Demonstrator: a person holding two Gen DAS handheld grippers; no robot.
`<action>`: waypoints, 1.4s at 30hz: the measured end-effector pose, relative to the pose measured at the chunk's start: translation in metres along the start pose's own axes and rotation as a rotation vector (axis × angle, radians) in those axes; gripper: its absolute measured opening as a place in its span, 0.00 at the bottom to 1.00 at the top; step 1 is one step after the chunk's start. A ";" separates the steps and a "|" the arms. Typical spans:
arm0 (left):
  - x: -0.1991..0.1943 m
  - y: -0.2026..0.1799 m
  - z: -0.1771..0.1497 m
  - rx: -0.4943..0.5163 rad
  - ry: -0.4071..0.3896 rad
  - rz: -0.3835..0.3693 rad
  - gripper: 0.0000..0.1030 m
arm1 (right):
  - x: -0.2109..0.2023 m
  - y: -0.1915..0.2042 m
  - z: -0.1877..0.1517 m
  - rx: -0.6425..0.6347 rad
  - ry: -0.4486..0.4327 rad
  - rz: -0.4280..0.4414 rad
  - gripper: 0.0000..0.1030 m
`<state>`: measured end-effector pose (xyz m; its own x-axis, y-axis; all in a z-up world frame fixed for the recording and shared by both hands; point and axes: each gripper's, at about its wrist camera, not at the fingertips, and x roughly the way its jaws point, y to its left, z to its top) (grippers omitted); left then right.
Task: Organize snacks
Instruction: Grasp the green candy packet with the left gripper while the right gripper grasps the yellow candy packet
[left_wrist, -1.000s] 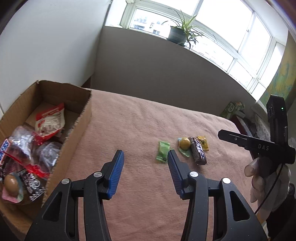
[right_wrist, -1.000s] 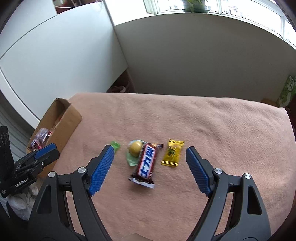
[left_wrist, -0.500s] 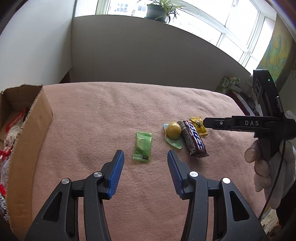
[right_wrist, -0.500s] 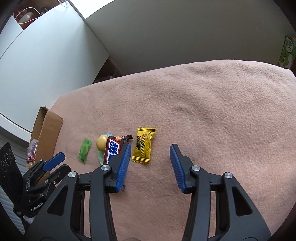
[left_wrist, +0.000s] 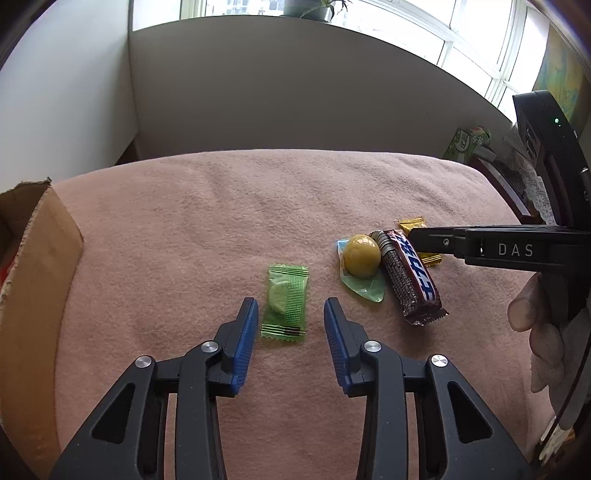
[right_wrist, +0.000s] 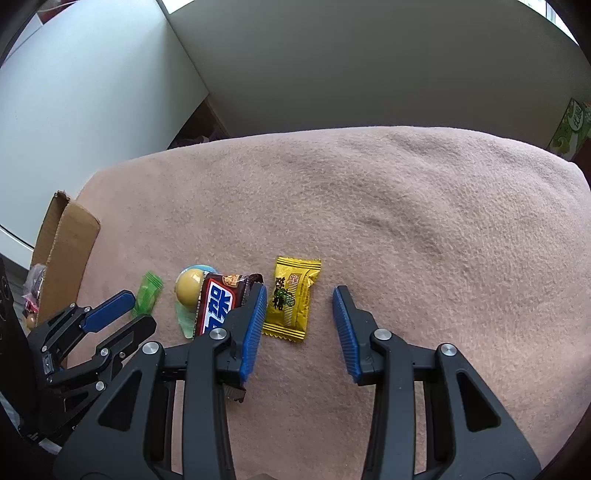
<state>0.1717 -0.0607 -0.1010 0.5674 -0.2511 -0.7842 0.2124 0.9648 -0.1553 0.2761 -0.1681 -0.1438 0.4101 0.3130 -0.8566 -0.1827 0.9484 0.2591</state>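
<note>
Both grippers hang over a pink fleece blanket (right_wrist: 406, 206) with their blue-padded jaws narrowed but gripping nothing; each pair has just been closing. Between the pads of the left gripper (left_wrist: 290, 325) lies a green candy (left_wrist: 286, 301), a flat translucent wrapper with crimped ends, a fine ribbed pattern and a round pale sweet showing through its upper half; a gap shows on either side of it, so the pads do not press it. Framed by the right gripper (right_wrist: 300, 317) is a yellow candy (right_wrist: 293, 297), a glossy gold pillow pack with dark printed characters and zigzag-cut ends, lying close to the left pad and clear of the right one. Between those two sweets sit a yellow ball (left_wrist: 361, 255) resting on a pale green-blue wrapper (left_wrist: 364, 290), and touching it a chocolate bar (left_wrist: 410, 275) in a dark brown wrapper with bold white and blue lettering and red edging. At the blanket's left edge stands a cardboard box (left_wrist: 40, 236) with a torn rim. In the left wrist view a person's fingers (left_wrist: 532, 321) grip the right tool's handle.
</note>
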 end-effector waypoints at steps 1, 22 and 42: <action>0.001 -0.001 0.001 -0.001 -0.002 0.003 0.34 | 0.001 0.003 0.000 -0.014 -0.001 -0.012 0.38; -0.001 0.002 -0.004 0.012 -0.047 0.037 0.19 | -0.008 0.022 -0.023 -0.155 -0.034 -0.116 0.22; -0.034 0.006 -0.007 -0.041 -0.109 0.002 0.19 | -0.054 0.010 -0.035 -0.116 -0.101 -0.014 0.21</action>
<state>0.1481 -0.0462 -0.0798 0.6517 -0.2542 -0.7146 0.1797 0.9671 -0.1801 0.2208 -0.1769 -0.1110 0.5000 0.3084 -0.8092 -0.2759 0.9425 0.1887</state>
